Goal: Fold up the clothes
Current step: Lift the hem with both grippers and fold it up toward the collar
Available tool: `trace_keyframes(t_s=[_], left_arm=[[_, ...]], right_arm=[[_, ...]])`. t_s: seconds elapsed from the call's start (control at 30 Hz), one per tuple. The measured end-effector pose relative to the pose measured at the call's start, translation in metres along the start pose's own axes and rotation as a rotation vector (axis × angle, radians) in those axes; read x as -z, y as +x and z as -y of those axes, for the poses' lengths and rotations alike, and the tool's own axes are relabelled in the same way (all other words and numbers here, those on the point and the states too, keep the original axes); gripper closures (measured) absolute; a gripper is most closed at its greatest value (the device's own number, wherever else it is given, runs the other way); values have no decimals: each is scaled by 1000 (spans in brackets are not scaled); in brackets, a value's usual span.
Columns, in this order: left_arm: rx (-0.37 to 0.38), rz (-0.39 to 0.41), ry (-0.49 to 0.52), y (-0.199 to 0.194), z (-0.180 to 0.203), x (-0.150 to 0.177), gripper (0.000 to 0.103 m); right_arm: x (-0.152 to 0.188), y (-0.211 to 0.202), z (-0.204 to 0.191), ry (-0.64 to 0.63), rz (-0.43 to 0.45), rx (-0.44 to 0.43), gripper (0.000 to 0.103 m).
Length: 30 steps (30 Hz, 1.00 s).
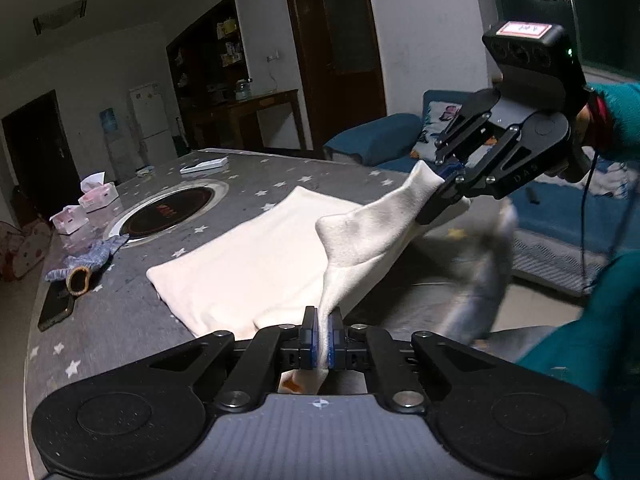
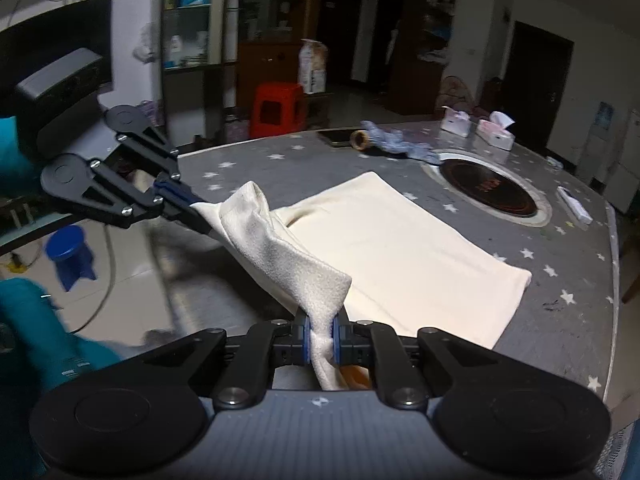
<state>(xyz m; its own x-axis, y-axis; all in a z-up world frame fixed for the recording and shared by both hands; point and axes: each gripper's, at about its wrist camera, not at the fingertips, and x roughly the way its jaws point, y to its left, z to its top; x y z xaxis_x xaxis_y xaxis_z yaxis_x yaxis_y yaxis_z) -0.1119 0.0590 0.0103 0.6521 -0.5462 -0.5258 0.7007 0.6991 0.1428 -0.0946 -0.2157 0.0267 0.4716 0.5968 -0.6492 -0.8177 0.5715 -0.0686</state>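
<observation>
Your left gripper (image 1: 323, 338) and right gripper (image 2: 320, 338) each have their fingers clamped on the cream garment's (image 1: 256, 264) near edge, lifted above the star-patterned table (image 1: 120, 312).

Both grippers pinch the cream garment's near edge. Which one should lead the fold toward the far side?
Neither clearly. The left gripper and right gripper are both shut on corners of the cream garment, lifted alike; probably move them together.
</observation>
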Motion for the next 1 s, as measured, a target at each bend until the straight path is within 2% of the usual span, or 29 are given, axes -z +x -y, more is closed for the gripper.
trace_keyframes(t_s=[0.13,0.23,0.53,0.8,1.0], left_arm=[[2,32,-28,-18,3,-9,98],[-10,47,-39,-17,-4,-16,98],[-47,55,-73,14,-42,-40,98],[-63,-6,-94,69,-87,-58,98],[-89,-83,-161,131,-121,-58,98]], right_arm=[[-7,-20,-13,-2,-5,-25,94],[-16,-27,-12,-1,0,-23,94],[-42,-12,18,-10,12,19,94],[-62,27,69,35,-3,47,94],[-65,75,111,76,-46,80,94]])
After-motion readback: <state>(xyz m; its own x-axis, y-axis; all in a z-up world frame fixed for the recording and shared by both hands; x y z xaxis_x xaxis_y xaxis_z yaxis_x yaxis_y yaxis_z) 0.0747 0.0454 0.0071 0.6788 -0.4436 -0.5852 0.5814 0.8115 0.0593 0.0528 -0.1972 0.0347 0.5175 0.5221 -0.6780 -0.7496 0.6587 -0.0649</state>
